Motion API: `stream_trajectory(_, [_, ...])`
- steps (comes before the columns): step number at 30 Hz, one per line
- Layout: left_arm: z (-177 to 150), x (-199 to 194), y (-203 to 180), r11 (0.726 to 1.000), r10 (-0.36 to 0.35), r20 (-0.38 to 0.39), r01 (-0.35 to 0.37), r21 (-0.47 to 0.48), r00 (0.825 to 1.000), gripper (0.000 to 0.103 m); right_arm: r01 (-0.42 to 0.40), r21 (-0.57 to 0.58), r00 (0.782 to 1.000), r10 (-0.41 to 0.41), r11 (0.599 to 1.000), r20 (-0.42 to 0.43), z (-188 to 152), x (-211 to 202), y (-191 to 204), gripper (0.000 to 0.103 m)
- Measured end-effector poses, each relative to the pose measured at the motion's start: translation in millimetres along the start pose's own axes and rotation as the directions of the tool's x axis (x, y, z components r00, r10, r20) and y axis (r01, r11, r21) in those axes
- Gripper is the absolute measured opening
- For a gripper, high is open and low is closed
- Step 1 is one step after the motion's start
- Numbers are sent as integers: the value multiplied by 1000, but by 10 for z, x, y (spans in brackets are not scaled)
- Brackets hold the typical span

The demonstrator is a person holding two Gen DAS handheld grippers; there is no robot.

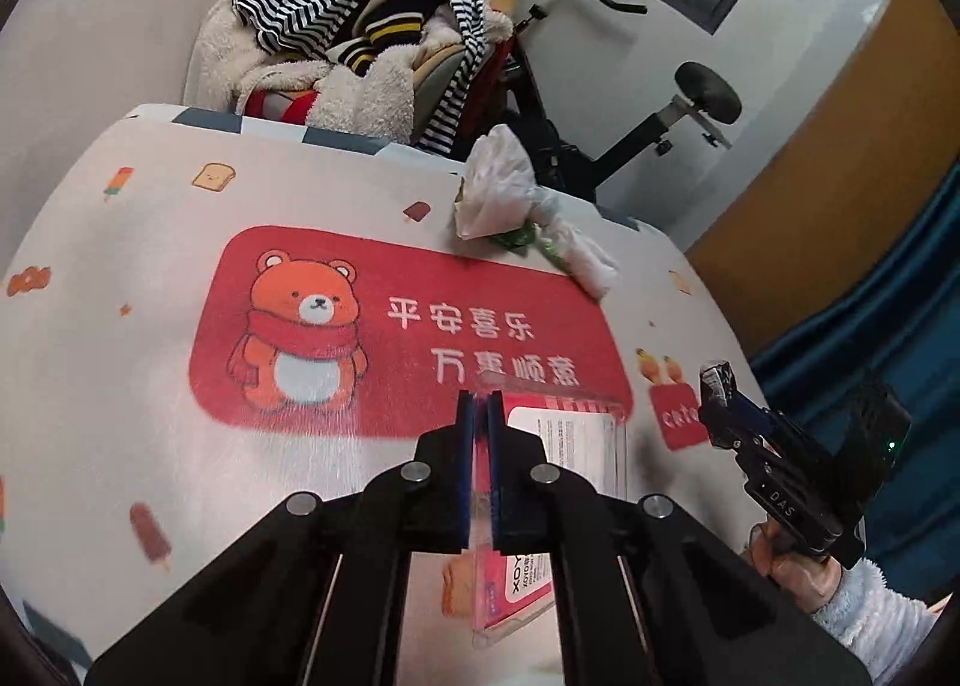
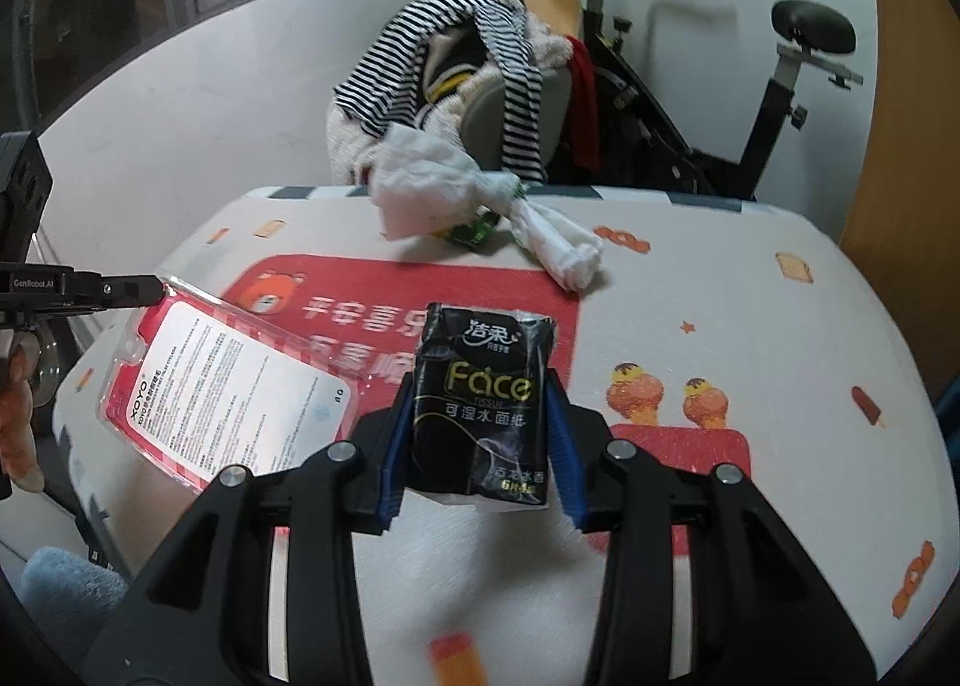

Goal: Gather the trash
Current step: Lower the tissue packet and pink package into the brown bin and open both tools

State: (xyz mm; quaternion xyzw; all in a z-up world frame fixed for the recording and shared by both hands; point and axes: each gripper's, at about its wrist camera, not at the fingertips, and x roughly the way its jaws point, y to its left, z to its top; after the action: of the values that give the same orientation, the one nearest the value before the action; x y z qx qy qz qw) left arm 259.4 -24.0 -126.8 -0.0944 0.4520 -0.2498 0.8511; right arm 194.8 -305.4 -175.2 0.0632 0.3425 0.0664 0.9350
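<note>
My left gripper (image 1: 479,404) is shut on the thin edge of a clear plastic blister pack with a red-and-white card (image 1: 576,446), lifted above the table. From the right wrist view that blister pack (image 2: 234,386) hangs at the left from the left gripper (image 2: 153,287). My right gripper (image 2: 480,386) is shut on a black tissue packet marked "Face" (image 2: 483,404), held upright above the table. The right gripper (image 1: 717,386) also shows at the right edge of the left wrist view. A crumpled white tissue bundle (image 1: 510,194) (image 2: 456,194) with a green wrapper lies at the table's far edge.
The table (image 1: 120,326) carries a cloth with a red bear mat (image 1: 372,338). Behind it stands a chair piled with striped and fluffy clothes (image 1: 360,38) (image 2: 456,62). An exercise bike (image 2: 720,104) is at the back right, with a blue curtain (image 1: 870,296) to the right.
</note>
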Motion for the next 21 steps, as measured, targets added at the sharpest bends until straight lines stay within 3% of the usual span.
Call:
stream_trajectory(13, [-872,-836,-250,999,-36,-20,37,35,999,4,-40,20,999,40,999,24,-363,-874,449,42])
stream_trajectory(21, [-1476,-1074,-240,996,-10,-36,13,83,999,5,-52,45,998,51,998,26,-675,-1237,605,42])
